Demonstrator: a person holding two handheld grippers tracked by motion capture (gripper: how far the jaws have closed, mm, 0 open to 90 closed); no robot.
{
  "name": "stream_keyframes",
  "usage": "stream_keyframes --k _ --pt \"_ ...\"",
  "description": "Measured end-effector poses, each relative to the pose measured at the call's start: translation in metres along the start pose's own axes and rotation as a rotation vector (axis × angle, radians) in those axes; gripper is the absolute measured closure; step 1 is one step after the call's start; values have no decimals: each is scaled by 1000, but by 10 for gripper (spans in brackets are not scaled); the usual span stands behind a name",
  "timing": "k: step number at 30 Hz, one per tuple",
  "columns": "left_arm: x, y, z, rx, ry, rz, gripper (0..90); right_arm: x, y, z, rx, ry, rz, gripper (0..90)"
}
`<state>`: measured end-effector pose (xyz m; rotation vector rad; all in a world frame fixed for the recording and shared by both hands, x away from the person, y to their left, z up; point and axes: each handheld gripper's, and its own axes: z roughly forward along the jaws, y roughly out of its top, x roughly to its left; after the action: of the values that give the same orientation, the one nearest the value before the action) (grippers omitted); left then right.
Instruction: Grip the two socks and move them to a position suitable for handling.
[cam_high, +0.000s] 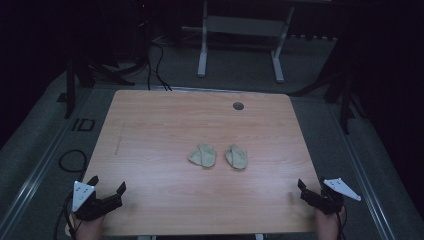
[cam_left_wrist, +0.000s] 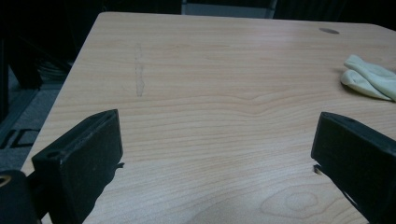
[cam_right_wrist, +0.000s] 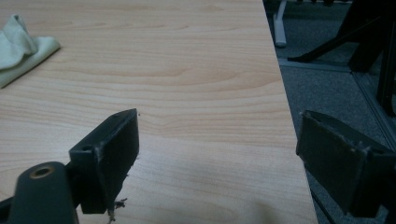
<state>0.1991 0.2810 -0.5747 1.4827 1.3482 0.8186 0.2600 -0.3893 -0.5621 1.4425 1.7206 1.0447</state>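
2 pale, crumpled socks lie side by side near the middle of the wooden table, close to each other but not touching: the left sock and the right sock. Each is folded over on itself into a small flat bundle. Neither sits in any container; both rest straight on the bare wood.

The left hand-held gripper rests at the near left corner of the table, its jaws spread wide with nothing between them. In the left gripper view the 2 black jaws stand far apart over bare wood, and the left sock lies well ahead toward the right edge of that view. A faint pale scuff mark runs across the grain farther up the table, and a small dark round grommet sits near the far edge.

The right hand-held gripper rests at the near right corner, also wide open and holding nothing. In the right gripper view 1 jaw stands over the wood and the other hangs past the table's edge above the grey floor; the right sock lies well off at the upper left.

Both grippers are well apart from the socks.
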Motion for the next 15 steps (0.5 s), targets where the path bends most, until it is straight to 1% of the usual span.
stream_keyframes --k 3,5,6,7,8,9,10,11,13,15 --pt "0 0 0 -2 -1 -4 22 0 0 0 5 0 -1 133" --pt "-1 1 -1 -15 2 -14 23 0 0 2 21 10 -23 133" --pt "-2 1 -1 -21 1 -25 23 0 1 2 23 13 -30 133" --pt "-2 1 -1 -21 1 -25 23 0 1 2 23 13 -30 133" --pt "-4 2 -1 -31 -4 -21 23 0 0 2 26 24 -26 134" --pt "-5 3 -1 -32 -6 -12 23 0 0 2 27 23 -26 133" --pt "-6 4 0 -28 -9 -2 22 -1 0 3 27 26 -25 133" --pt "-6 4 0 -28 -9 -2 22 -1 0 3 32 30 -23 133" --pt "-11 5 2 -27 -18 14 22 0 1 4 39 38 -30 134" --pt "-12 5 2 -24 -18 19 22 2 2 3 35 49 -27 134"
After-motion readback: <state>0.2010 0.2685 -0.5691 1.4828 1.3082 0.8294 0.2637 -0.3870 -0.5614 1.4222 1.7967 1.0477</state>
